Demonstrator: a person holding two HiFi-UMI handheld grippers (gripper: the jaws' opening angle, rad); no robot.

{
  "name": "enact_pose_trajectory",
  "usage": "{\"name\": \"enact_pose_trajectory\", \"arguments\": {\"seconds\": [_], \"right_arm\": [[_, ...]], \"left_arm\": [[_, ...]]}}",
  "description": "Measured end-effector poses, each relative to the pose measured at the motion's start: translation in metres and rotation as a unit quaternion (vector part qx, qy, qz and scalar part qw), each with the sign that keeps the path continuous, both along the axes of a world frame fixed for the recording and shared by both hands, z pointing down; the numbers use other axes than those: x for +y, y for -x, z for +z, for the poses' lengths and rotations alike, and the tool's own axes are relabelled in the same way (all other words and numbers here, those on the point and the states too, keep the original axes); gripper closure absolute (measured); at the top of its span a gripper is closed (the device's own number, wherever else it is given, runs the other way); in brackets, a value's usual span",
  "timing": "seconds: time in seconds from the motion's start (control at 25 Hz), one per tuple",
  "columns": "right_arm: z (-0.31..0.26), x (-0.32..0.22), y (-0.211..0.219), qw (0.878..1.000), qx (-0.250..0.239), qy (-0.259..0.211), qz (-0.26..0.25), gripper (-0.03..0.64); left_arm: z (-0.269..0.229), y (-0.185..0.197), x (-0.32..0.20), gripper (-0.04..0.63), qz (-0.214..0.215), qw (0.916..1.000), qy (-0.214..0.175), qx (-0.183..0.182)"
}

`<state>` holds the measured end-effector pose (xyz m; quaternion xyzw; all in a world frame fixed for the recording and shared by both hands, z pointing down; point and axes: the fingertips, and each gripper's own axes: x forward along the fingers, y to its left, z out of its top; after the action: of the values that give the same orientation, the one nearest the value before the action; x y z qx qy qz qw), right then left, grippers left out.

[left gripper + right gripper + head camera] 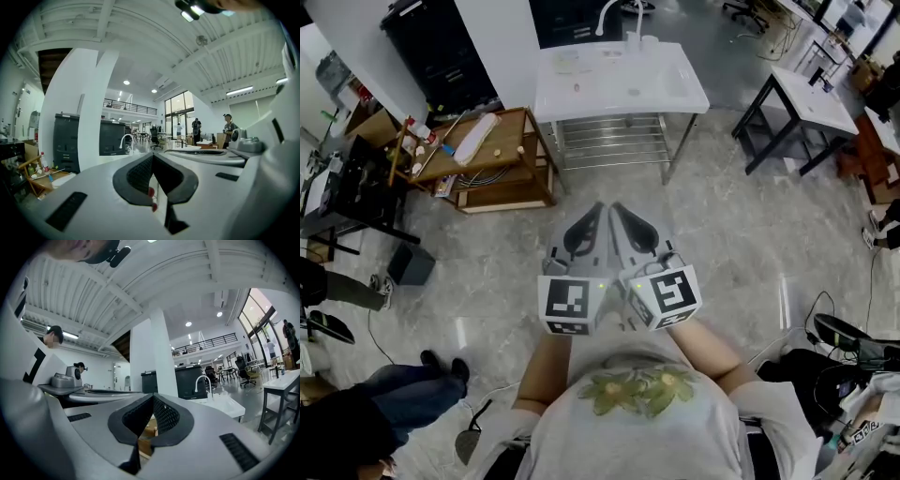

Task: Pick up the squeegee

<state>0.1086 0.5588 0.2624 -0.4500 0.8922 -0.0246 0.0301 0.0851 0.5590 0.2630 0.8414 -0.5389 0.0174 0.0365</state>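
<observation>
Head view: the left tongs [598, 210] and right tongs [616, 210] are held side by side over the floor [741, 234]. I cannot tell the squeegee among the clutter on the wooden table [510, 133].
Left gripper view: the left tongs [153, 155] are pressed together, empty.
Right gripper view: the right tongs [153, 396] are pressed together, empty.

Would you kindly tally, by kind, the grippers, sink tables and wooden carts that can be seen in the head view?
grippers: 2 (left gripper, right gripper)
sink table: 1
wooden cart: 1
total: 4
</observation>
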Motion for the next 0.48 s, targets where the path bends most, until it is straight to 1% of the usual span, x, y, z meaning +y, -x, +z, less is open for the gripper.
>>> {"name": "enact_pose_trajectory", "arguments": {"seconds": [0.16,0.28,0.48], "right_arm": [[0.002,-0.013,-0.006,1.000,-0.003,0.002,0.004,0.595],[0.010,-0.025,-0.007,1.000,0.001,0.011,0.005,0.594],[0.016,-0.065,-0.006,1.000,-0.003,0.021,0.000,0.594]], "left_arm": [[0.002,-0.006,-0.013,0.588,0.012,0.9999,0.002,-0.001],[0.009,-0.008,-0.026,0.589,0.017,0.9998,0.011,-0.002],[0.015,-0.006,-0.065,0.588,0.016,0.9996,0.022,-0.004]]}}
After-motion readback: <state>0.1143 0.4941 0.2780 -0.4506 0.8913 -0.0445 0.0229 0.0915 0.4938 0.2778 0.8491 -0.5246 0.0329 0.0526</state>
